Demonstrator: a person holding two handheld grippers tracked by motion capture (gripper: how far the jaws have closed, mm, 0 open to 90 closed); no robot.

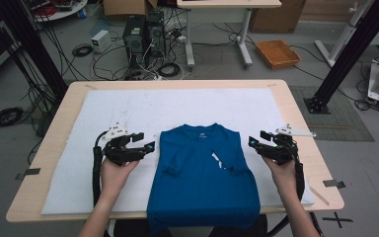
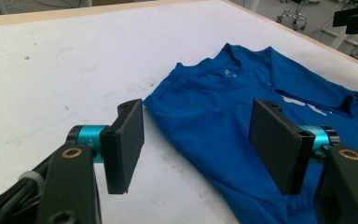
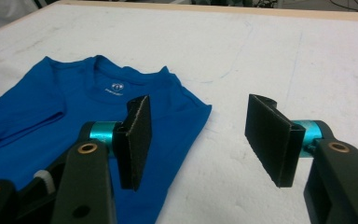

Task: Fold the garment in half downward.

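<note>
A blue T-shirt lies on the white mat, collar away from me, both sleeves folded in over the chest, its hem hanging over the table's near edge. My left gripper hovers open just off the shirt's left shoulder. In the left gripper view the shirt spreads ahead and its left edge runs between the open jaws of my left gripper. My right gripper is open beside the right shoulder. The right gripper view has the shirt under the left jaw of my right gripper, bare mat under the other.
The mat covers a light wooden table. Beyond the far edge stand computer towers among loose cables, a desk and an orange tray on the floor. Black frame posts rise at both sides.
</note>
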